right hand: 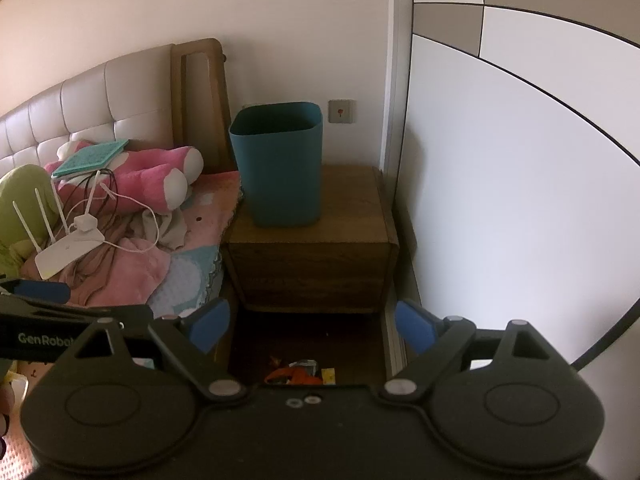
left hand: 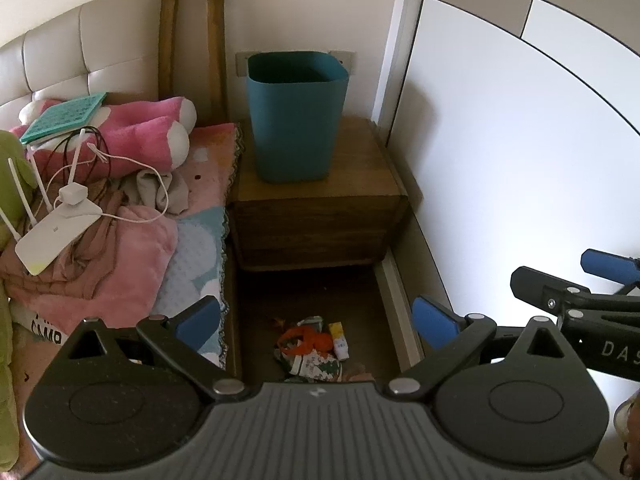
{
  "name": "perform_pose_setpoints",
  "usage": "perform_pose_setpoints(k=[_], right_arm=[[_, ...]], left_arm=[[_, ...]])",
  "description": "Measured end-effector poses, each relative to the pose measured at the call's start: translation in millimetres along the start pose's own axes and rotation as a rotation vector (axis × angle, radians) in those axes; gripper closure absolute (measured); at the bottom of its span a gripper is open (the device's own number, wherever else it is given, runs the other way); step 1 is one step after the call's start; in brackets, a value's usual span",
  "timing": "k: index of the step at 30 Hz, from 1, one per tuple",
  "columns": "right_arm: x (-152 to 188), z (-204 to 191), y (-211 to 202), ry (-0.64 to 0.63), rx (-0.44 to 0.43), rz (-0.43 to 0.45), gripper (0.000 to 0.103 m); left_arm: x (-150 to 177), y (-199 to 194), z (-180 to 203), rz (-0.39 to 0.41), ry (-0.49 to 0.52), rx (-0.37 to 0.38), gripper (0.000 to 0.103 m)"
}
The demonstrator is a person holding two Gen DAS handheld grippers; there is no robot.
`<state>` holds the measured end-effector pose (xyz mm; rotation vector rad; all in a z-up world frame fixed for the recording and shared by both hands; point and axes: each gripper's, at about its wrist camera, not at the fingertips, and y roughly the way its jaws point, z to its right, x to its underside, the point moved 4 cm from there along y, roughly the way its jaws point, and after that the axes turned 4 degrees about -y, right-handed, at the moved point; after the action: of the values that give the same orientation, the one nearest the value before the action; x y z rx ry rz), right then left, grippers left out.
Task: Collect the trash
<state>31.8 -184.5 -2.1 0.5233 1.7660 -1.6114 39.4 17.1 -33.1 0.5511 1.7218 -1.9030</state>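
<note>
Both tools are held above the narrow strip of floor [left hand: 256, 300] between the bed [left hand: 192, 240] and the wardrobe door [left hand: 500, 160]. The left tool [left hand: 316, 320] has its blue fingers spread wide apart with nothing between them; the right tool [right hand: 312, 322] is likewise spread wide and empty. The trash [left hand: 312, 346] lies on the floor in front of the nightstand [left hand: 320, 200], between the bed's edge and the skirting of the wardrobe. The left wrist view shows it most fully: an orange wrapper [left hand: 304, 338], a crumpled printed wrapper with green and white marking [left hand: 316, 364], and a small yellow and white packet [left hand: 339, 340] touching at the right side of the heap. The right wrist view shows only the far edge of that heap, the rest being hidden behind the tool body. A teal bin [left hand: 294, 116] stands upright on the nightstand's top, toward its back edge near the wall. The right wrist view shows a wall switch [right hand: 341, 111] clear of the bin, which the left wrist view largely hides. On the bed lie a white router [left hand: 56, 236] with cables, a pink plush toy [left hand: 148, 136] and a teal book [left hand: 64, 116]. Each view catches the other tool at its side edge.
</note>
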Motion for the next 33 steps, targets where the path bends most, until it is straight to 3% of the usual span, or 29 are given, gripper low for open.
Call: perform_pose_setpoints(k=[33], right_arm=[[-21,-26,14,-0.021,0.030,0.028,0.013]], left_arm=[[-21,13,-32,0.061,0.039,0.059,0.000]])
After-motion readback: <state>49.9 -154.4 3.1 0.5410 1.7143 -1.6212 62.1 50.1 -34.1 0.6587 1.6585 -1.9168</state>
